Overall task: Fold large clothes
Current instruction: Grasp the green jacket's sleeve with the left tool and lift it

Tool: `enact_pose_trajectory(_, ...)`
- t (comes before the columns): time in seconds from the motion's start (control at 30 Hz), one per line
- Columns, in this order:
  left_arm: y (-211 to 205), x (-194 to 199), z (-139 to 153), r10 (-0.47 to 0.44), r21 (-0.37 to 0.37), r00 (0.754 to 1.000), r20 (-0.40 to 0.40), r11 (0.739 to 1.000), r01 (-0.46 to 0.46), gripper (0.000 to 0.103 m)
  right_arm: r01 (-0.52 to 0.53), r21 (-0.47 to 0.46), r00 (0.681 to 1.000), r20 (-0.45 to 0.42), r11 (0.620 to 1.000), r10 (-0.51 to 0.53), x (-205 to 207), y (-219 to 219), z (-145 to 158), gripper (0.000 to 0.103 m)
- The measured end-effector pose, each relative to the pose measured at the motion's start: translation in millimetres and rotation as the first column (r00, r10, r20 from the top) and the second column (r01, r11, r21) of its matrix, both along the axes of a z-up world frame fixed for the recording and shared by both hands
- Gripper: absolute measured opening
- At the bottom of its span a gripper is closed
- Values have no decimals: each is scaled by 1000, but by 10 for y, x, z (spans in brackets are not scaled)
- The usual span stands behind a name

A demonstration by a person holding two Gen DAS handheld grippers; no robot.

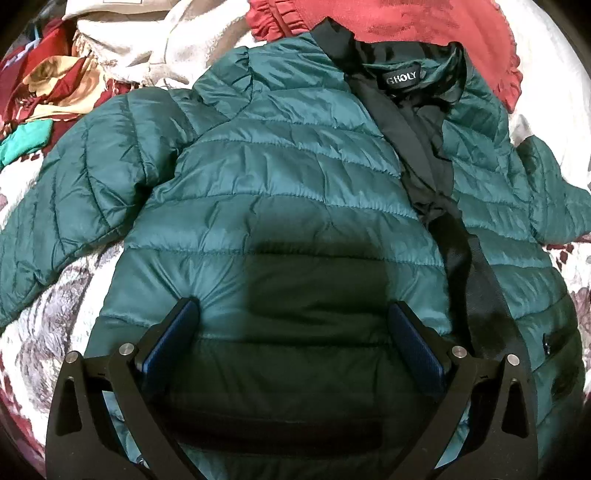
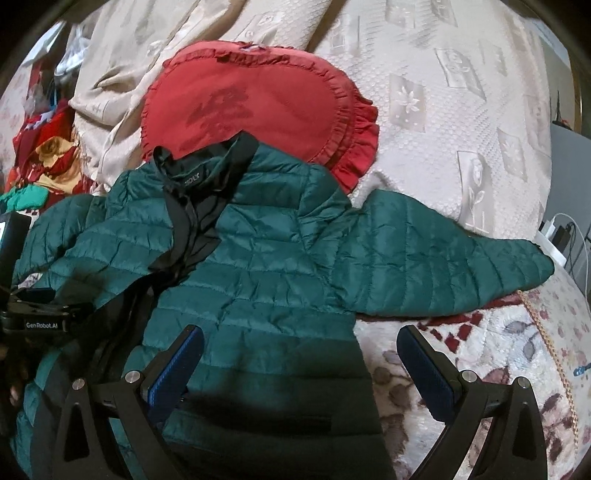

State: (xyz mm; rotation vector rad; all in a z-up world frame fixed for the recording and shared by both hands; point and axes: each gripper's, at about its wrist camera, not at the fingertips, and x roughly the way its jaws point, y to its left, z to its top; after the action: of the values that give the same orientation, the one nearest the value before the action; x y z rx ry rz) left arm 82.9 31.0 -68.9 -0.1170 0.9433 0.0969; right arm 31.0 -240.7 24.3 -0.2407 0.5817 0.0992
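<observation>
Both your grippers hang over the jacket (image 1: pixel 280 177), jaws released and gripping nothing: left gripper (image 1: pixel 293 325) above its left front panel, right gripper (image 2: pixel 301 350) at its right side edge. The jacket lies spread front-up on the bed (image 2: pixel 498 350), unzipped, collar against a red cushion (image 2: pixel 258 99).

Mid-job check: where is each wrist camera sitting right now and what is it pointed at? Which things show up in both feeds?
Left wrist: low over the green puffer jacket, facing its collar; the open left gripper shows.
Right wrist: over the jacket's side by the spread sleeve, facing the bedding; the open right gripper shows, the left gripper at the left edge.
Shared: jacket, red ruffled pillow.
</observation>
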Motion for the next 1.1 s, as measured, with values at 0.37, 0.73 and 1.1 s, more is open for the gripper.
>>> enact_pose_trajectory(0.37,620,-446,632,112,-104,964,241,991,-89,102,10,-8,1000,12,1000,-10,-39,-27,-16,103)
enact_pose_trajectory(0.73,2556,-1555,313,405,-313,884,235,892,-325,102,-70,6,994,80,998,69,-458,118,129,103)
enact_pose_trajectory(1.1,3338,-1793,-278,544,-656,805,238,701,-280,102,-82,-44,996,36,996,84,-373,244,-16,103)
